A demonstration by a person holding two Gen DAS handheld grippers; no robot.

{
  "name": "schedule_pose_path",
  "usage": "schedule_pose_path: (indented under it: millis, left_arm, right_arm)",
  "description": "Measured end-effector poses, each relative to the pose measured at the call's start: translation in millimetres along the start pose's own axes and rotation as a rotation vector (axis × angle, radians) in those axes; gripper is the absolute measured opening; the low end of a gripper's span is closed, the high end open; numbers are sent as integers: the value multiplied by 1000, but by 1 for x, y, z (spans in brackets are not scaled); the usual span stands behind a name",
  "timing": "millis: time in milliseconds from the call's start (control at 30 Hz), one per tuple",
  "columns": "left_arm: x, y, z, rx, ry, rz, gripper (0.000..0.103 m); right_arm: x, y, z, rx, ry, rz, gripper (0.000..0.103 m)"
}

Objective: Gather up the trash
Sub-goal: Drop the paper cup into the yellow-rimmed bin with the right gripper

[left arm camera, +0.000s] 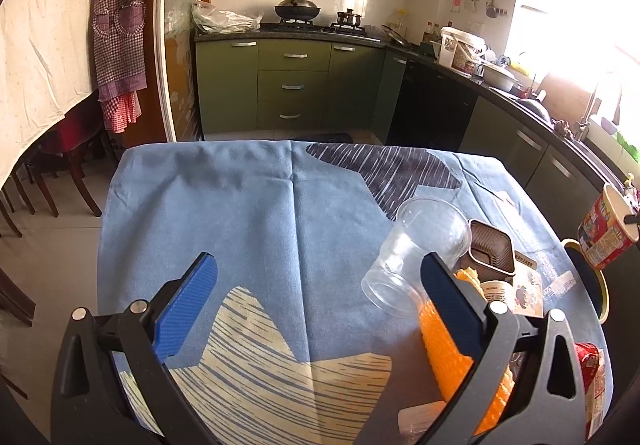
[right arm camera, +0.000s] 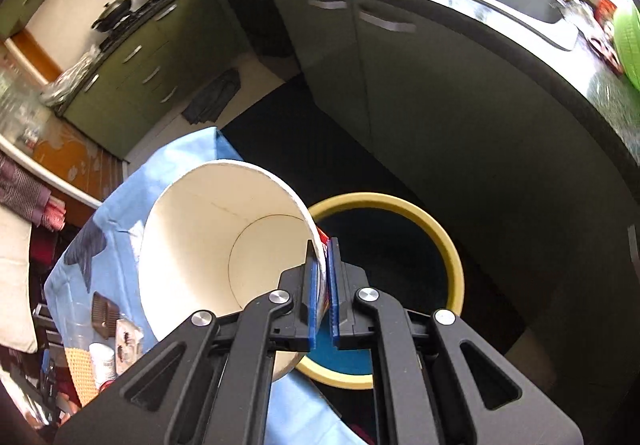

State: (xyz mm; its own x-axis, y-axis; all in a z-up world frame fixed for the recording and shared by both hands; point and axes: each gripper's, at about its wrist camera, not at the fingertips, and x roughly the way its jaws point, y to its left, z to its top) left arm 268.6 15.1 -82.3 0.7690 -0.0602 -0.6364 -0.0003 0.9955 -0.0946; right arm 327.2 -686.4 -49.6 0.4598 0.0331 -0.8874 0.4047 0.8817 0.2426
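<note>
The white paper noodle cup with red printed sides (right arm camera: 208,245) is empty, tilted on its side, and held by its wall beside the table edge, next to the mouth of the round yellow-rimmed waste bin (right arm camera: 452,245). The right gripper (right arm camera: 324,285) has its blue pads pressed together on that wall. The bin's inside is dark; whether anything lies in it cannot be made out.

On the blue patterned tablecloth (left arm camera: 240,213) a clear plastic cup (left arm camera: 416,253) lies empty on its side, next to a brown square ribbed tray (left arm camera: 490,251). An orange bubble-textured wrapper (left arm camera: 444,349) is partly hidden behind one finger of the left gripper (left arm camera: 316,285), whose fingers stand wide apart with nothing between them. A red packet (left arm camera: 592,373) is cut off at the frame's edge.
</note>
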Motion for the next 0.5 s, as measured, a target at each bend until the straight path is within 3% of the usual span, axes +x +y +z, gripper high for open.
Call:
schedule_pose_path:
  millis: [167,333,400,433,467,500]
  left_arm:
    - [5,-1,-2,-6,19,-15,97]
    - [9,-4,-3,4,33,-20,97]
    - [9,-5,-4,10,35,-24,97]
    - [9,-6,-4,12,37,-28,97]
    - [10,-6,-4,13,40,-32,97]
    - [10,-7,-5,12,42,-35,97]
  right_arm:
    - [46,-55,-10,109,56,-29,6]
    - [83,-75,-17,153,105,-31,8]
    - [92,-79,-19,159,119,-24,14]
    - [95,-80,-19,167,119,-21,31]
    - [96,-80,-20,162,115,-35,41]
    - [95,-78,-21,147,107,-55,41]
